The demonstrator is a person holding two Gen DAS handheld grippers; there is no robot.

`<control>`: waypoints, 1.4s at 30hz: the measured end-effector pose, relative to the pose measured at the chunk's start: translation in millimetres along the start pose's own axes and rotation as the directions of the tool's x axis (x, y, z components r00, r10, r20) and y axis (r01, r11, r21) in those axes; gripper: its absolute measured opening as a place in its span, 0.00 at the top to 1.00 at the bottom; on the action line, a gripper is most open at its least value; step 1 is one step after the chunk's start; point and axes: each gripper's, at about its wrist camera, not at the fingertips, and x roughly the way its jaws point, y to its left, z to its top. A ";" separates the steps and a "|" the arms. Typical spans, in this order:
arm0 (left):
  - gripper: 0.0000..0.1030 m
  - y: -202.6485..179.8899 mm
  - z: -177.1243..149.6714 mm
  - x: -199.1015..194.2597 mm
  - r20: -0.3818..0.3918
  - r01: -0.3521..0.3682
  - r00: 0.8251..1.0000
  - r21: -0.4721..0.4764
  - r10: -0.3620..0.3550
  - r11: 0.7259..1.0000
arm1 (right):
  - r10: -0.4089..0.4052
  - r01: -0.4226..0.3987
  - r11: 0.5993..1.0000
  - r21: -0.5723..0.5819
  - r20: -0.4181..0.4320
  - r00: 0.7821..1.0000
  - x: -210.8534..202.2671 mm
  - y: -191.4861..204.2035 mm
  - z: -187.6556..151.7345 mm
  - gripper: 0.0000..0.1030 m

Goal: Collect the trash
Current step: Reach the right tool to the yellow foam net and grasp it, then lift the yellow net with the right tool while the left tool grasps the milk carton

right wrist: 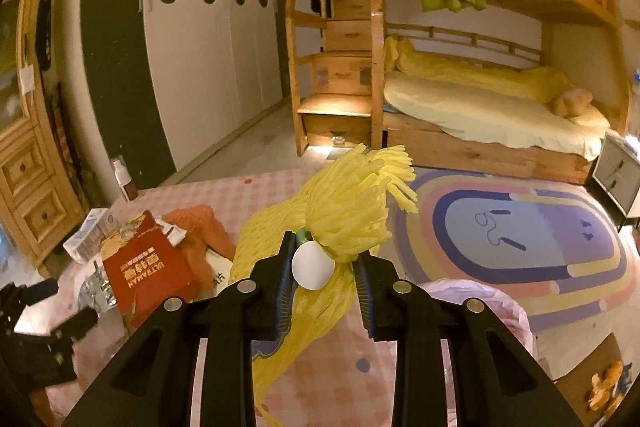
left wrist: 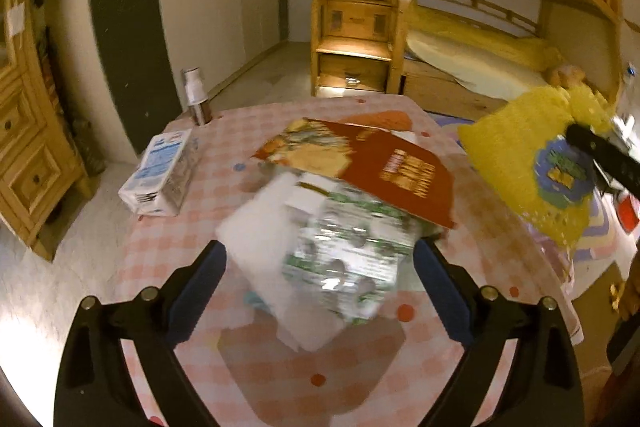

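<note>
In the left wrist view the left gripper fills the bottom of the frame, its blue-padded fingers spread wide on either side of a blurred white and green crumpled wrapper; whether they touch it I cannot tell. The wrapper lies at the centre on the pink checked tablecloth, its far edge tucked under a red printed card. A white and blue carton lies on its side at the left, and a spray bottle stands upright behind it.

In the right wrist view the right gripper is pinching a yellow foam net sleeve at the centre of the frame, held above the tablecloth. An orange cloth lies at the left beside the red card, and a striped rug covers the floor at the right.
</note>
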 end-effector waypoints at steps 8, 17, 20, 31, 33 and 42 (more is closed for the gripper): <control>0.11 93.2 22.8 13.3 0.020 -0.172 0.984 -0.172 0.178 0.970 | -0.036 0.037 0.999 -0.035 0.013 0.999 7.5 11.7 8.1 0.71; 0.11 145.9 35.8 62.6 -0.036 -0.227 0.974 -0.120 0.224 0.966 | -0.029 0.029 1.000 -0.008 -0.009 1.000 32.2 18.4 17.8 0.71; 0.11 148.4 36.3 77.4 -0.052 -0.213 0.977 -0.090 0.209 0.973 | -0.024 0.024 1.000 -0.012 -0.019 1.000 36.6 19.5 18.5 0.71; 0.34 146.7 31.4 80.0 -0.057 -0.219 0.975 -0.056 0.216 0.974 | -0.029 0.030 0.999 0.014 -0.027 0.999 33.8 3.1 20.2 0.71; 0.34 134.2 36.7 54.8 0.013 -0.186 0.982 -0.070 0.187 0.980 | -0.042 0.042 0.999 0.029 -0.020 0.999 29.0 -6.1 19.8 0.71; 0.34 11.8 44.2 -40.2 0.274 0.018 0.961 0.073 -0.038 0.997 | -0.167 0.167 0.982 0.087 -0.008 0.986 2.8 -51.9 10.4 0.71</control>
